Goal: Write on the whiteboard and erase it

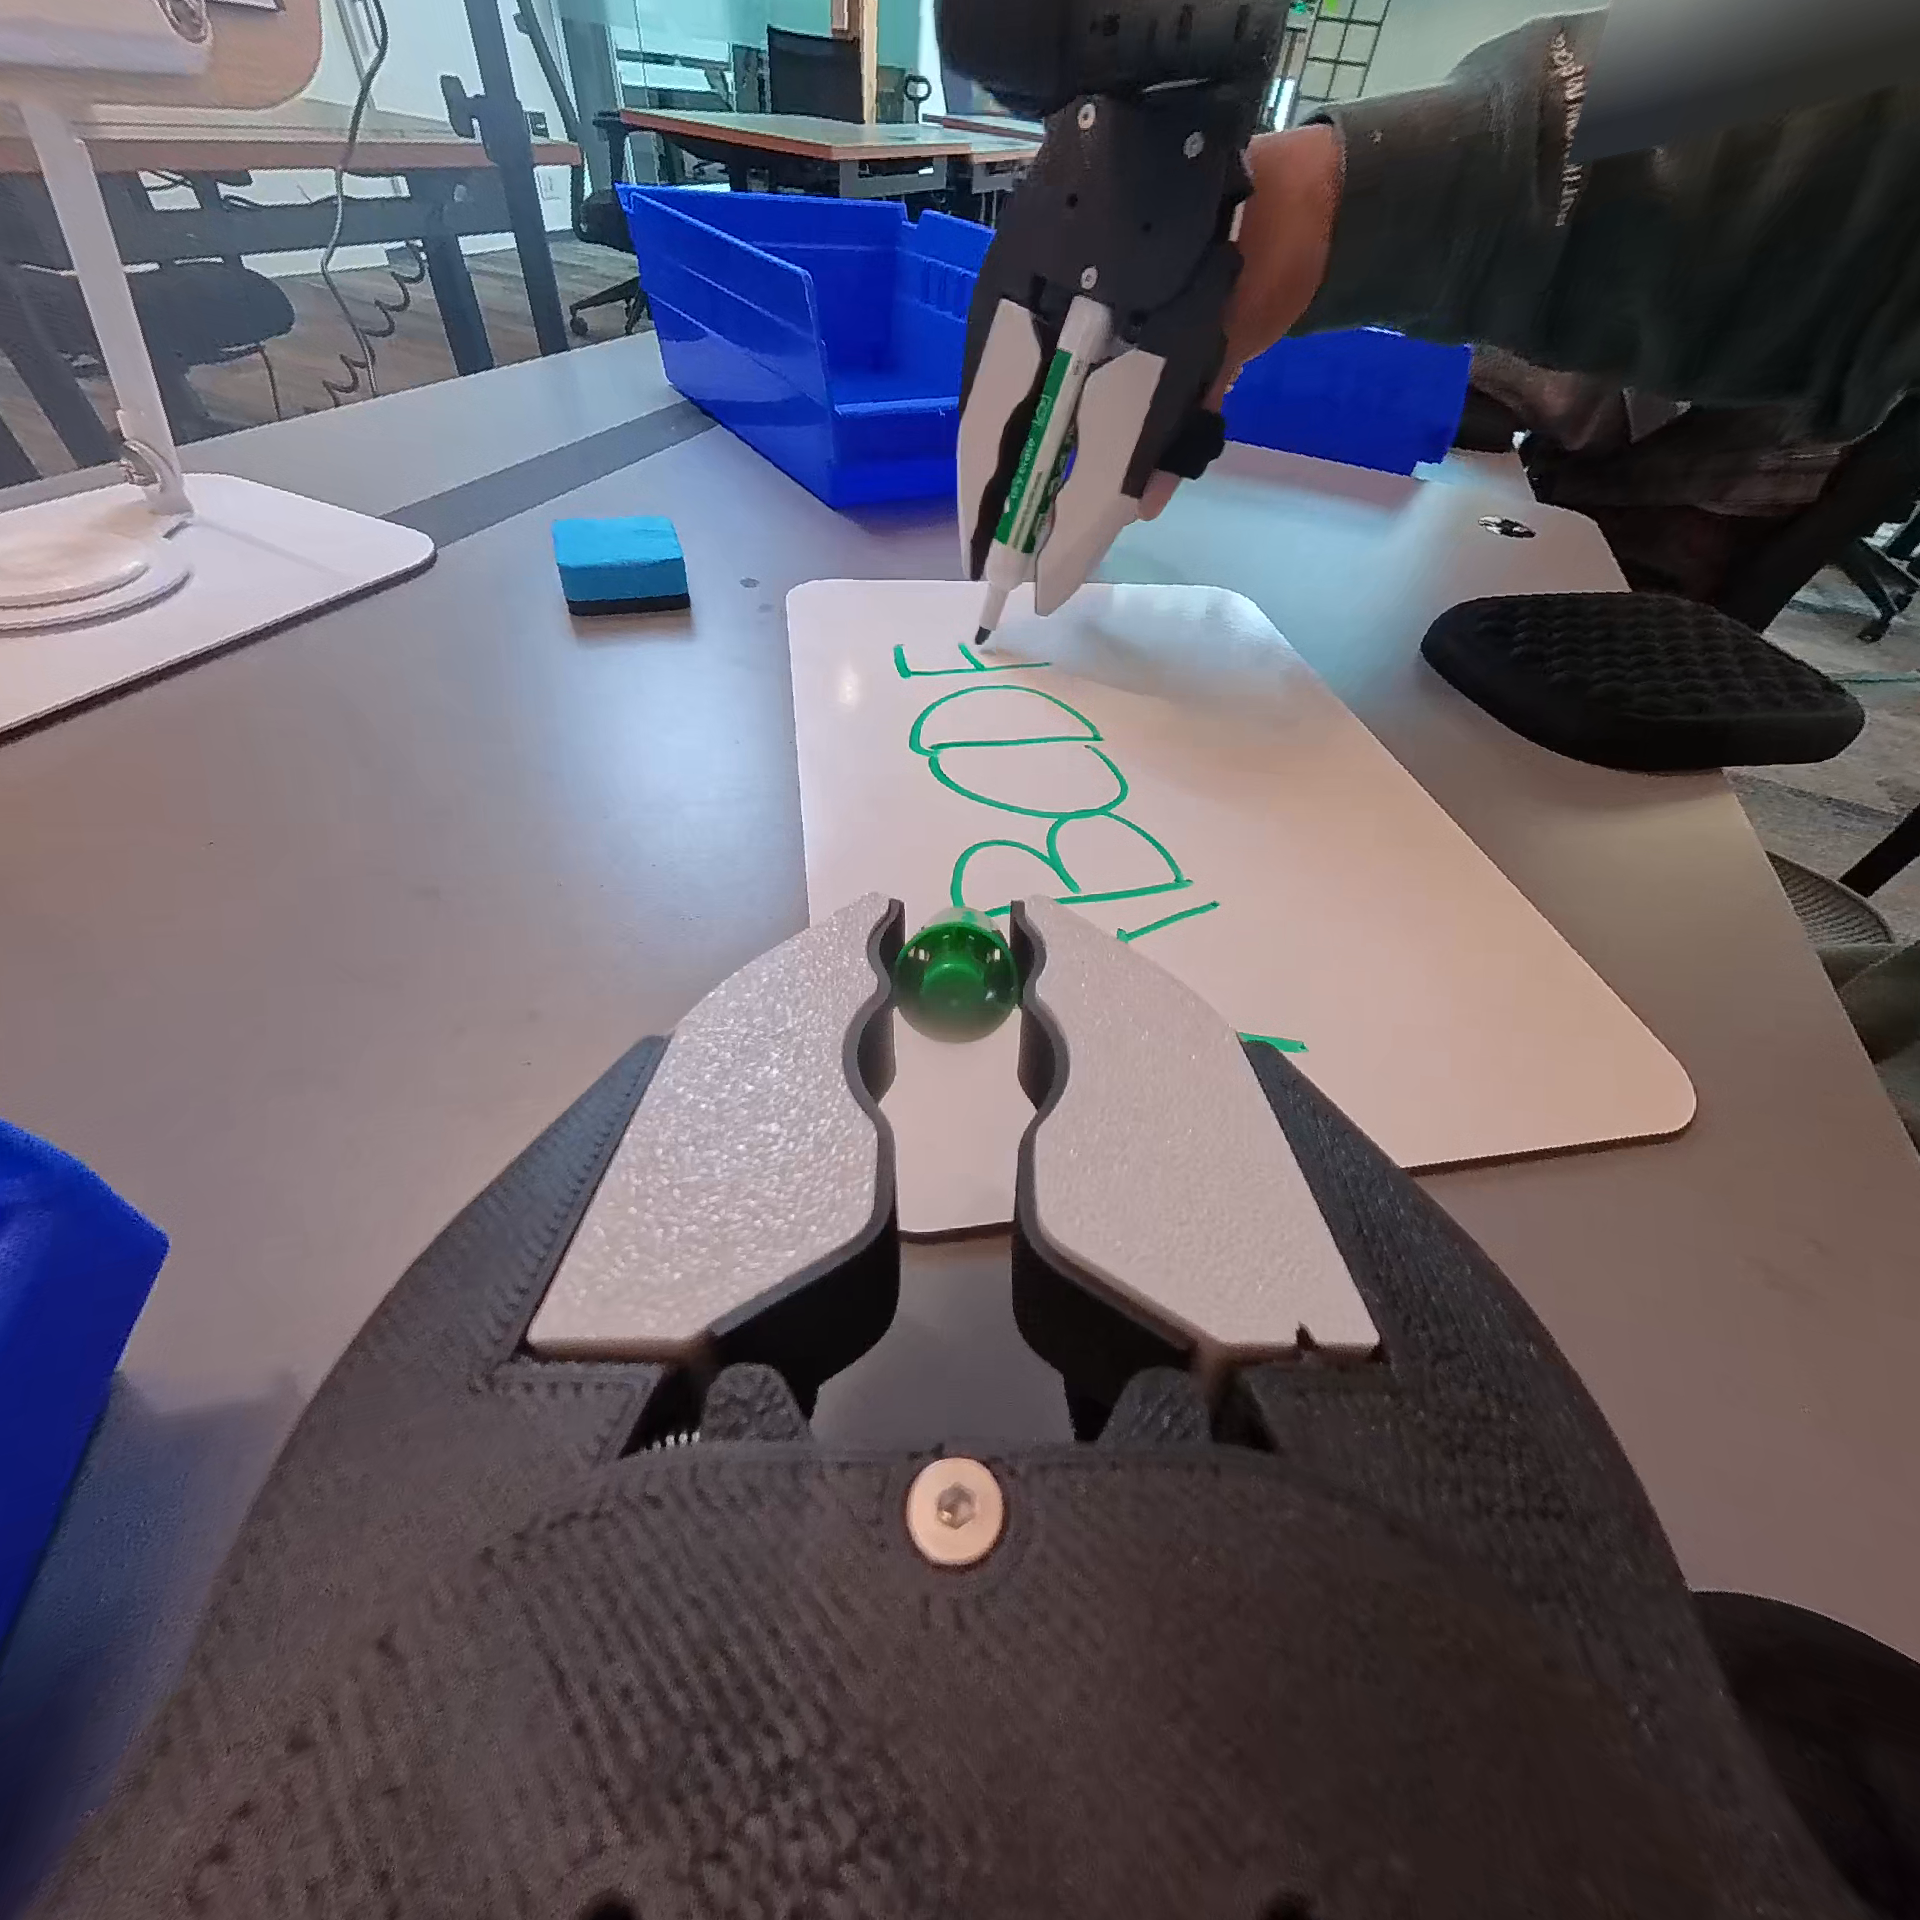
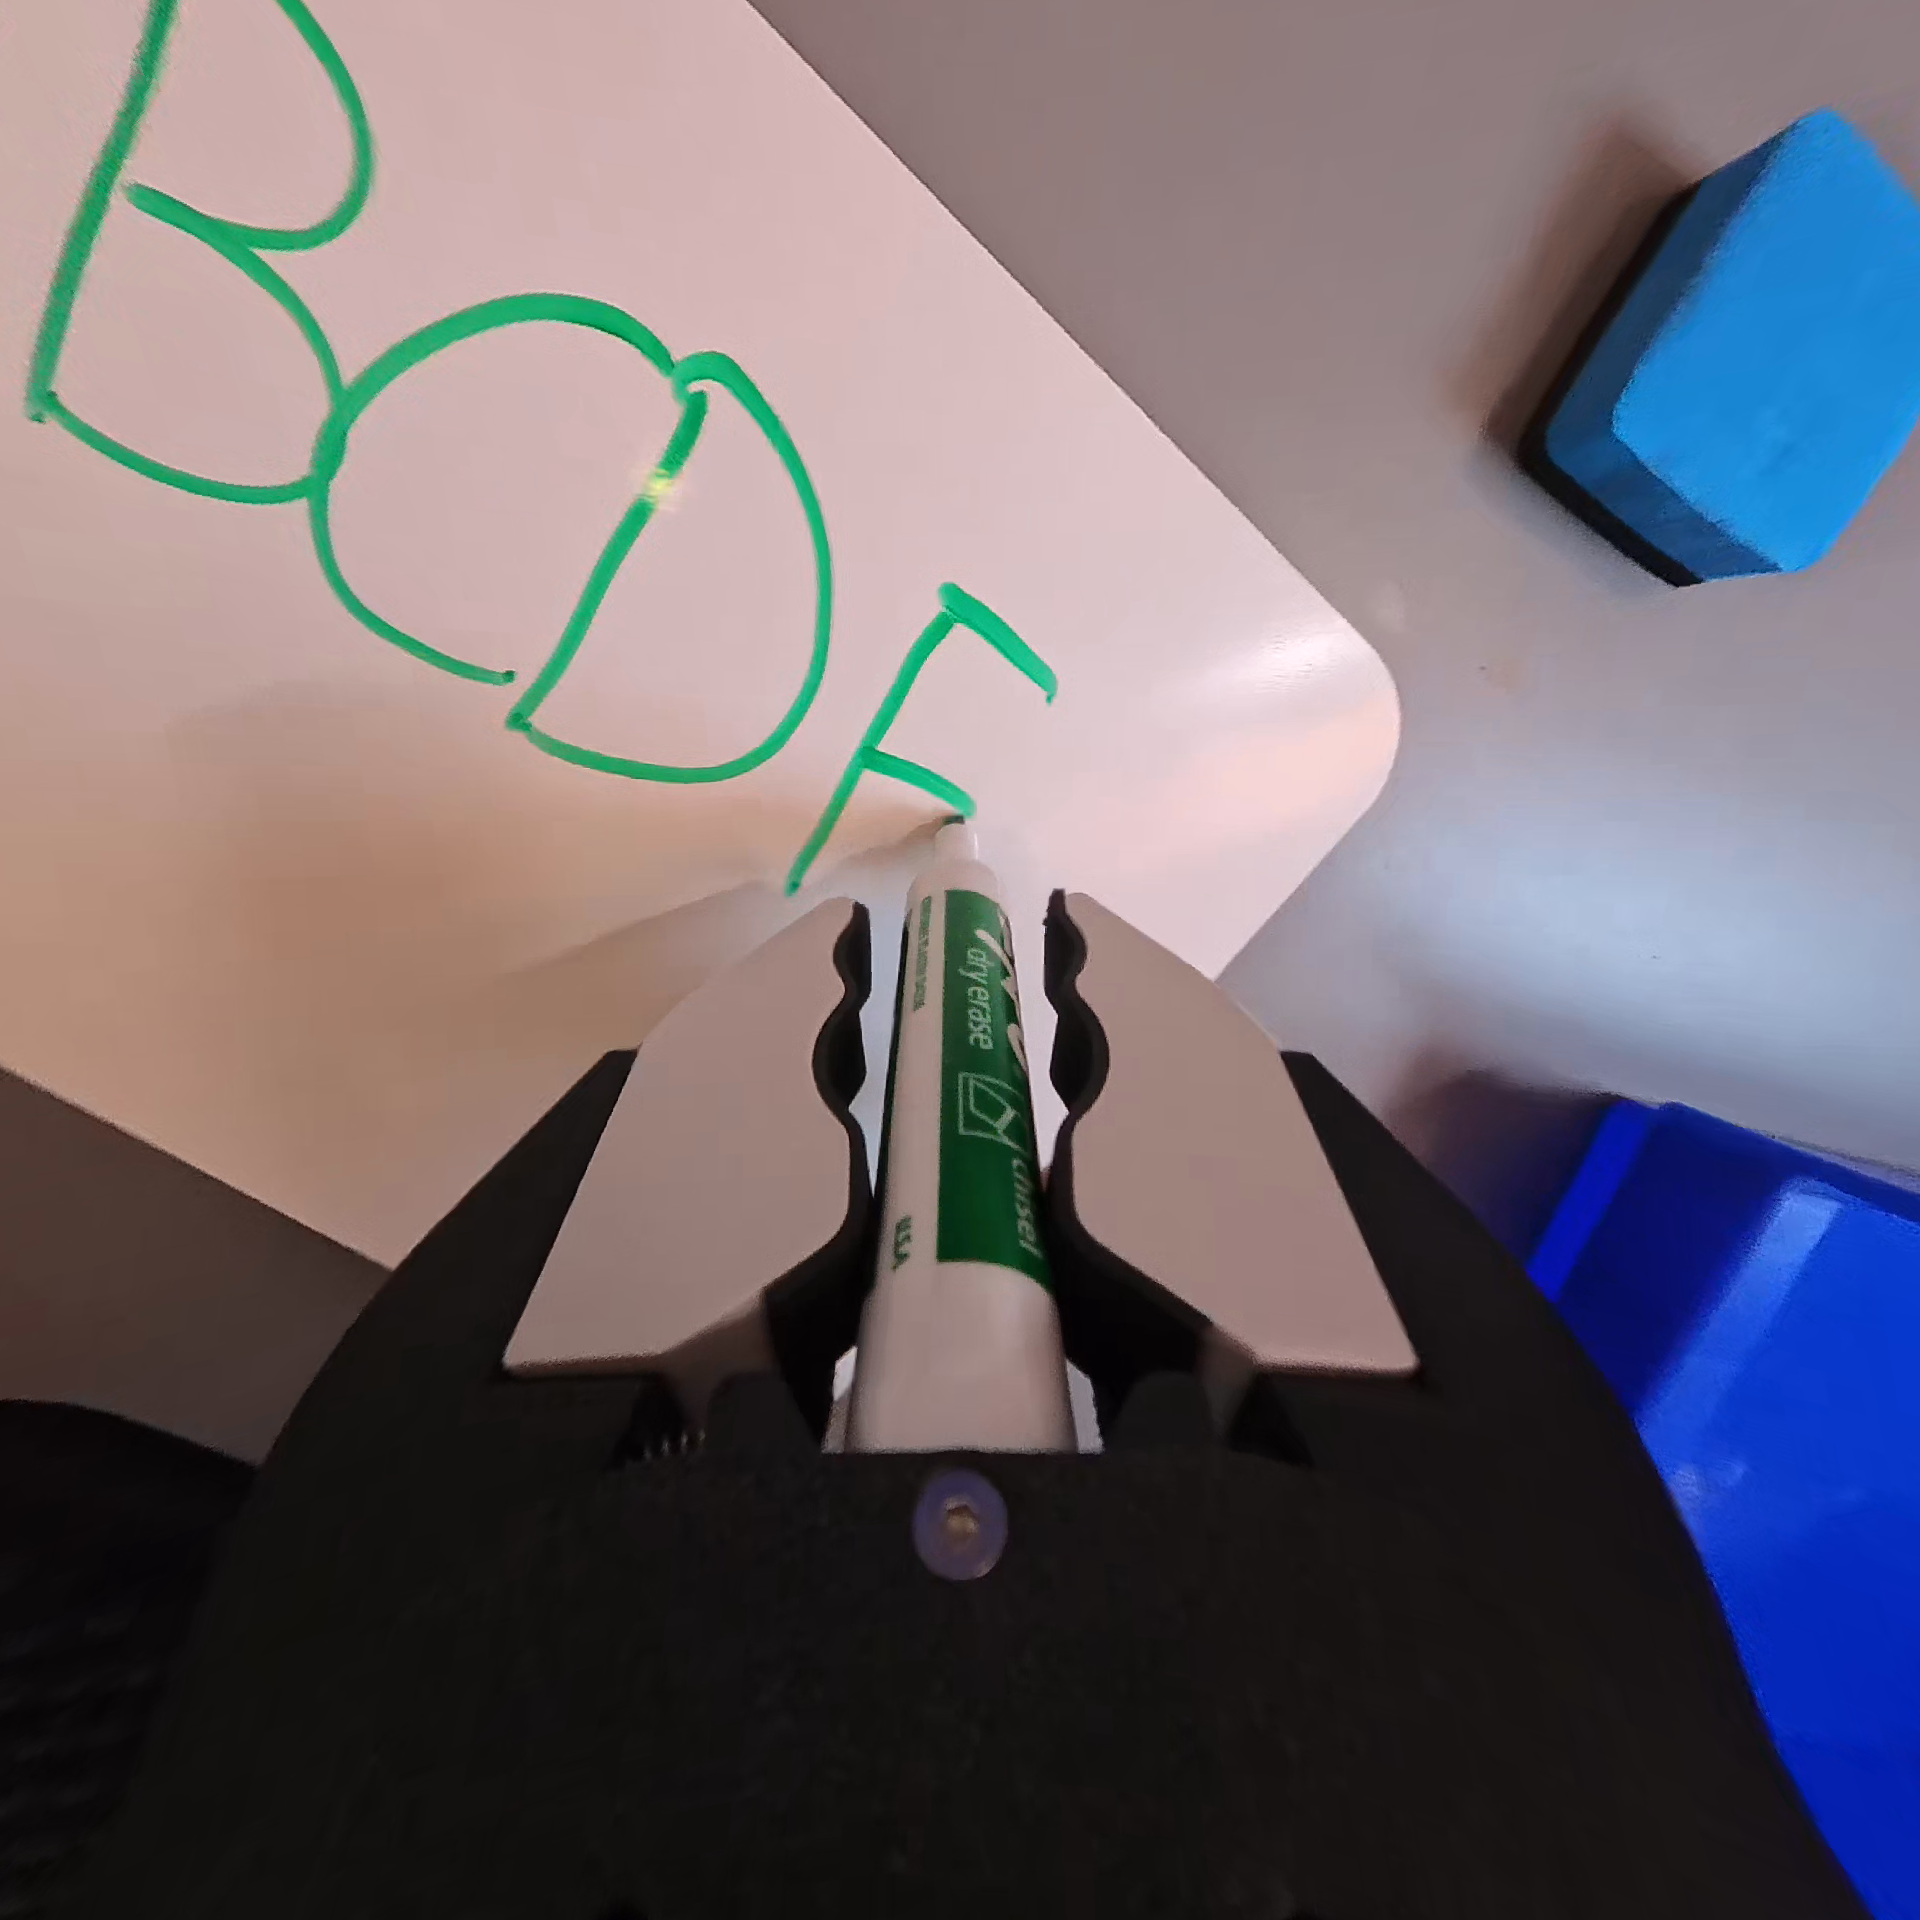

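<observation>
A white whiteboard [image 1: 1351,883] lies flat on the grey table and bears several green letters. My right gripper [image 1: 1013,592] is shut on a green-and-white marker [image 1: 1039,457], tip down on the board at the far end of the writing. In the right wrist view the marker [image 2: 966,1122] runs between the fingers of the right gripper [image 2: 951,914], its tip touching the last letter on the whiteboard [image 2: 260,831]. My left gripper [image 1: 954,914] is shut on the green marker cap [image 1: 954,982] over the board's near end. A blue eraser [image 1: 620,561] lies on the table left of the board; it also shows in the right wrist view [image 2: 1756,353].
A blue plastic bin [image 1: 821,332] stands behind the board, also seen in the right wrist view [image 2: 1766,1403]. A white stand base [image 1: 156,582] sits at the left. A black chair armrest [image 1: 1642,675] is at the table's right edge. A person's sleeve [image 1: 1610,208] is behind. Spacing between my two grippers at the tips: around 25 centimeters. Between my right fingertips and the blue eraser [image 1: 620,561] there is roughly 15 centimeters. The right camera catches it too, in the right wrist view [image 2: 1705,280].
</observation>
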